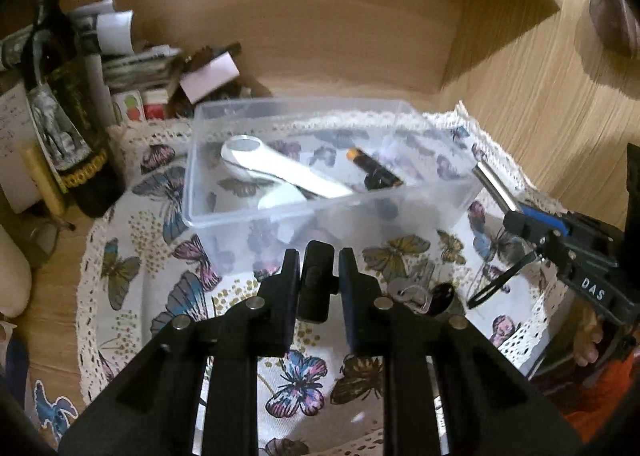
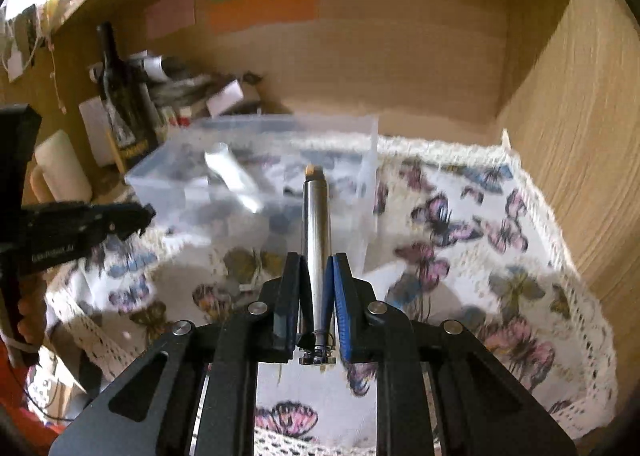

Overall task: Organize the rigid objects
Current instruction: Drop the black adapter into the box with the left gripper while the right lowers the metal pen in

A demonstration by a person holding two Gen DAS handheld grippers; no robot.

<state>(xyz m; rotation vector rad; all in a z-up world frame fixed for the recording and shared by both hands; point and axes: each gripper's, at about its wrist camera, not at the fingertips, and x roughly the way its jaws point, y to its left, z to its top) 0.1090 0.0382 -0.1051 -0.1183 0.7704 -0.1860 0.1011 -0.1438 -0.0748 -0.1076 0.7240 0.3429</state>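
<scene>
The clear plastic box (image 1: 320, 159), rectangular with thin glossy walls, sits on a butterfly-print cloth (image 1: 296, 388) with a lace edge. Inside it lie a smooth white handled device (image 1: 276, 167) with a round grey face, and at its 3 o'clock a dark cylinder with an orange tip (image 1: 374, 169), slanted toward the box's near wall.

The right gripper (image 2: 318, 272) pinches a slim brushed-metal rod (image 2: 316, 223) between its fingers, one of them blue-padded; the rod points at 12 o'clock toward the box's near wall, its tip at the rim in the right wrist view. The left gripper (image 1: 319, 268) is closed on a small black rounded object (image 1: 316, 284), held upright in front of the box.

On the cloth at 4 o'clock from the left gripper rests a bunch of metal keys (image 1: 416, 292) with a dark fob.

Wood-grain panels (image 2: 400, 55) close in the back and right side; coloured sticky notes (image 2: 264, 7) hang on the back panel. At 10 o'clock from the box stand a dark glass bottle (image 1: 68, 115) and stacked papers (image 1: 136, 63).
</scene>
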